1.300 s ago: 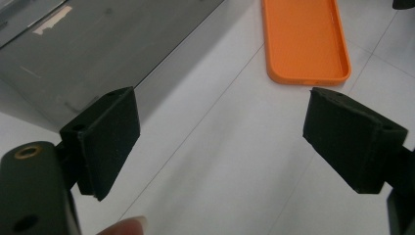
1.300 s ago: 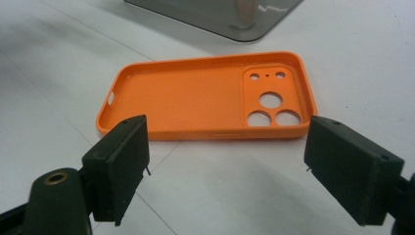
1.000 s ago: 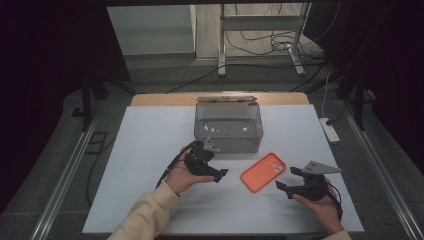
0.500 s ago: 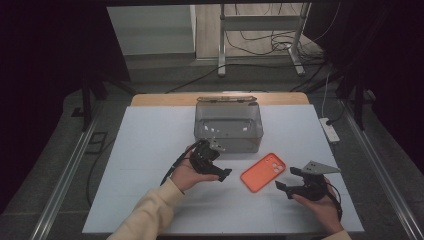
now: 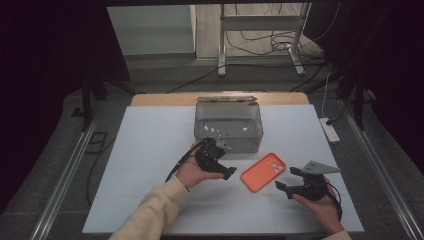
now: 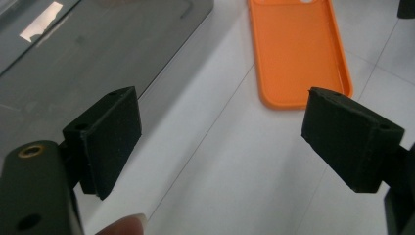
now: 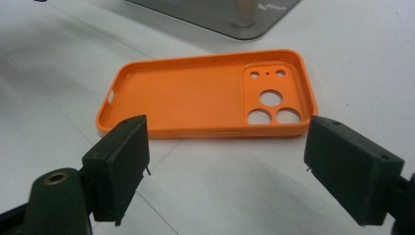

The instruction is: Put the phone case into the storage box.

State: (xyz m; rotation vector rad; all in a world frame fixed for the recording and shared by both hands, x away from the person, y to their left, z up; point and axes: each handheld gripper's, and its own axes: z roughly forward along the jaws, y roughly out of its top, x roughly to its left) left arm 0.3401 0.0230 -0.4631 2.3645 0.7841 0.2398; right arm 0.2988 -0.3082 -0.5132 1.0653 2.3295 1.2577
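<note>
Since a second ago our left claw (image 5: 223,169) is edging a little toward the right, nearer the orange phone case (image 5: 263,172), while our right claw (image 5: 288,179) is staying where it was and the case is lying in the same spot.

We are holding the left claw low over the white desk (image 5: 150,150), just in front of the clear plastic box (image 5: 228,126), with its jaws spread wide and nothing between them. In the left gripper view (image 6: 220,137) the near end of the phone case (image 6: 296,49) is lying just ahead of the open jaws, and the wall of the box (image 6: 98,54) is running along the left side.

We are keeping the right claw spread as well, empty, near the other end of the case. In the right gripper view (image 7: 225,166) the phone case (image 7: 195,95) is lying flat on the desk with its hollow side up, camera cut-outs toward the right, just beyond the jaws and not touching them.

Between our two claws the case is resting at a slant on the desk, just in front of the box and apart from it. We are seeing no loose item inside the box; its lid is off or open, though we cannot tell which.
</note>
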